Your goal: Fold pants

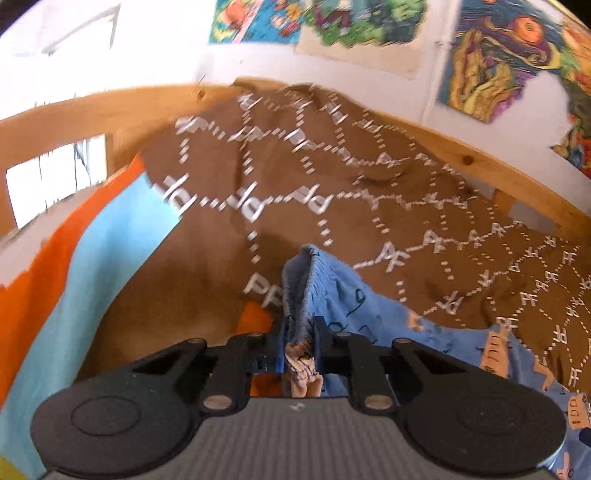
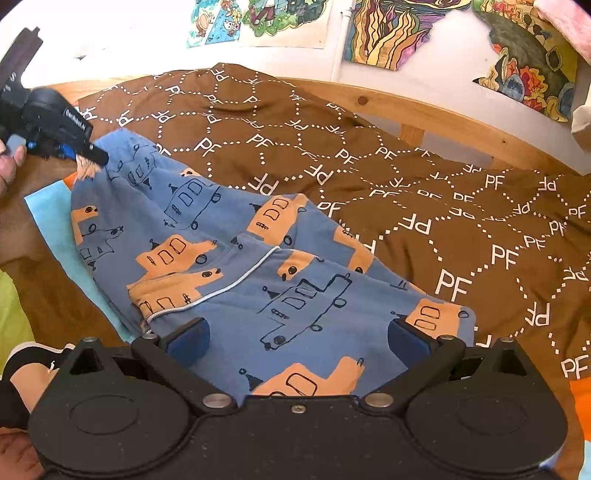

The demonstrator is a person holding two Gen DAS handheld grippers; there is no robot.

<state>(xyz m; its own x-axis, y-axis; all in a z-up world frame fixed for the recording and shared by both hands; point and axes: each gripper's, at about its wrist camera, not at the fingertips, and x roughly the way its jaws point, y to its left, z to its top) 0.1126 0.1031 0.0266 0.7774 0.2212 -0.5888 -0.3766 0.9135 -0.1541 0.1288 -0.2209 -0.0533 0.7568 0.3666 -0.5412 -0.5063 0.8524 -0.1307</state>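
Note:
Blue pants point(image 2: 236, 266) with orange and outlined car prints lie on a brown blanket point(image 2: 424, 192) on the bed. In the left wrist view my left gripper point(image 1: 300, 332) is shut on a bunched edge of the pants point(image 1: 343, 299), lifted off the blanket. It also shows in the right wrist view point(image 2: 92, 157) at the far left, pinching the pants' far corner. My right gripper point(image 2: 297, 334) is open, its blue pads either side of the near end of the pants, low over the cloth.
A wooden bed frame point(image 2: 424, 107) runs along the far side against a white wall with colourful drawings point(image 2: 391, 29). A light blue and orange sheet point(image 1: 92, 240) lies left of the blanket. A hand point(image 2: 9, 166) holds the left gripper.

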